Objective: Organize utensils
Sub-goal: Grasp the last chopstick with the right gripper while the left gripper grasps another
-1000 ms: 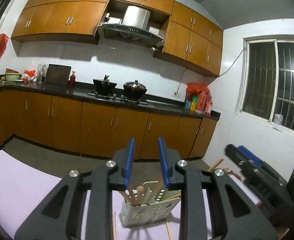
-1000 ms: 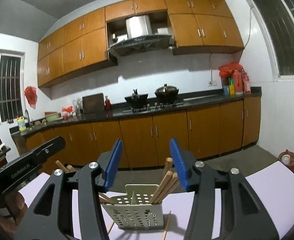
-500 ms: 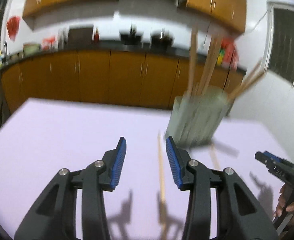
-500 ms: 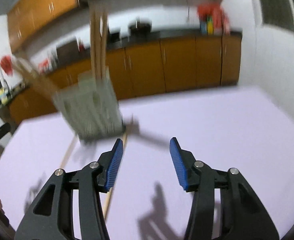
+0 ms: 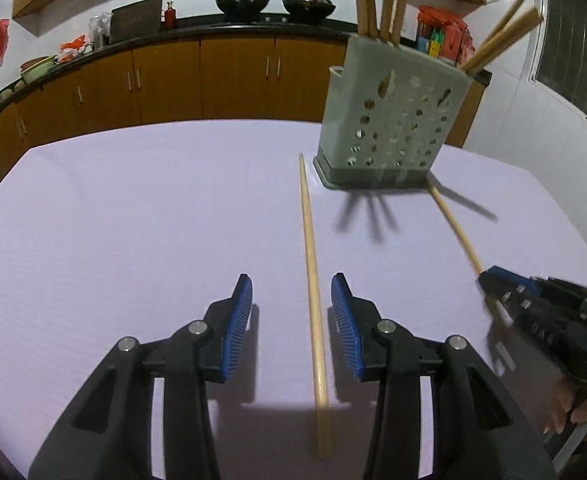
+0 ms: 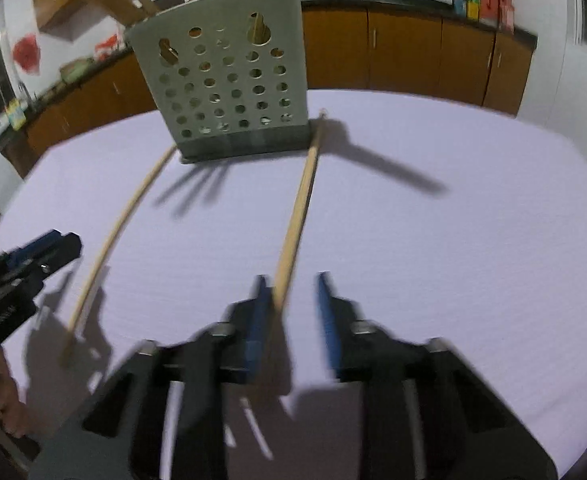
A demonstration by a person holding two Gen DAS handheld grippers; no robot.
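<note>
A pale perforated utensil holder [image 5: 393,120] [image 6: 229,92] with several wooden chopsticks stands at the back of the lilac table [image 5: 113,220]. Two more chopsticks lie flat in front of it. My left gripper [image 5: 289,280] [image 6: 67,240] is open low over the table, and the left chopstick [image 5: 309,248] [image 6: 121,232] lies between its fingers, untouched. My right gripper [image 6: 293,280] [image 5: 487,278] is blurred and its jaws are closing. The right chopstick [image 6: 297,208] [image 5: 453,228] lies between them against the left pad, with a gap to the right pad.
Behind the table run brown kitchen cabinets [image 5: 173,76] under a dark counter with pots [image 5: 243,2]. A white wall and a window [image 5: 573,40] are on the right. Part of a hand [image 5: 585,412] shows behind the right gripper. The table's edges curve off at both sides.
Both grippers have dropped and tipped down from facing the kitchen to the table, each straddling a chopstick. The right jaws have narrowed; the left jaws stand slightly wider than a second ago.
</note>
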